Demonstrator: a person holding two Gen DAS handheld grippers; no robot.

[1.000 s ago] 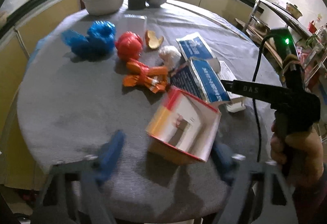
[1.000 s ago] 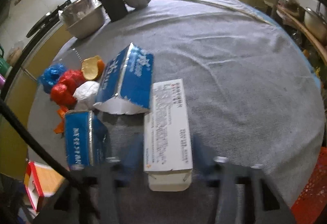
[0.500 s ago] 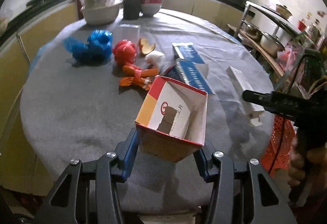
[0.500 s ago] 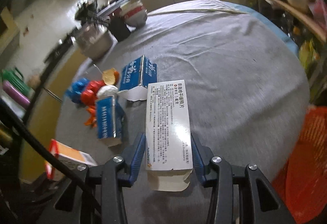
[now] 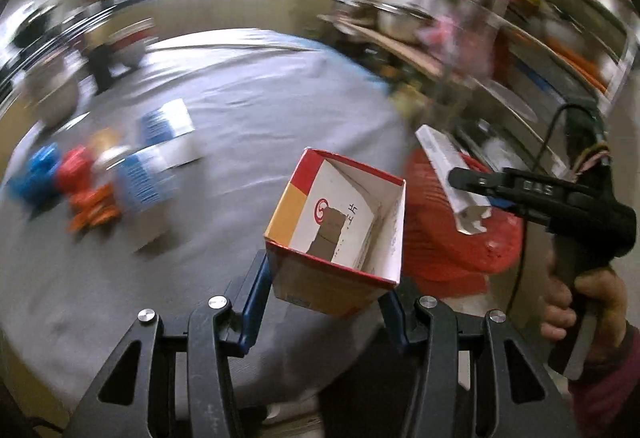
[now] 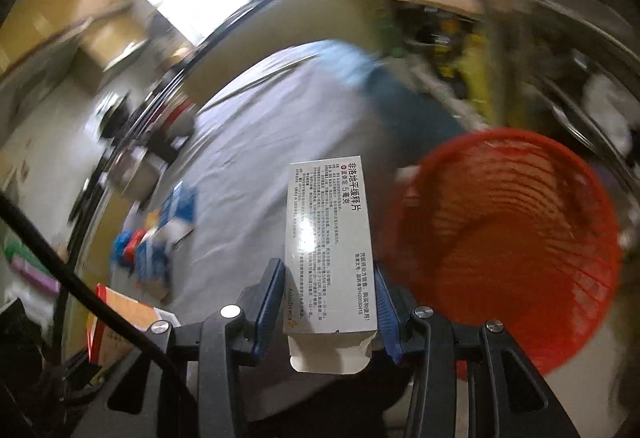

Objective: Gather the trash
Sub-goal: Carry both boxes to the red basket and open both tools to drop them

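My left gripper point(image 5: 324, 298) is shut on an open red, yellow and white carton point(image 5: 340, 234) and holds it above the table's front right edge. My right gripper point(image 6: 330, 302) is shut on a long white medicine box point(image 6: 328, 242), lifted off the table beside a red mesh basket point(image 6: 504, 250). In the left wrist view the right gripper point(image 5: 472, 194) holds the white box point(image 5: 448, 166) over the red basket point(image 5: 452, 250). Blue cartons point(image 5: 152, 174), red point(image 5: 74, 168), blue point(image 5: 34, 174) and orange point(image 5: 94, 208) wrappers lie on the grey table point(image 5: 260, 98).
Bowls and a dark cup point(image 5: 116, 54) stand at the table's far side, blurred. A metal rack with pots point(image 5: 404, 22) stands behind the basket to the right. Kitchen counters run along the back wall.
Both grippers have swung right, away from the table's middle, carrying their boxes. The red basket has come into view under the white box. The trash pile has shifted to the left of both views.
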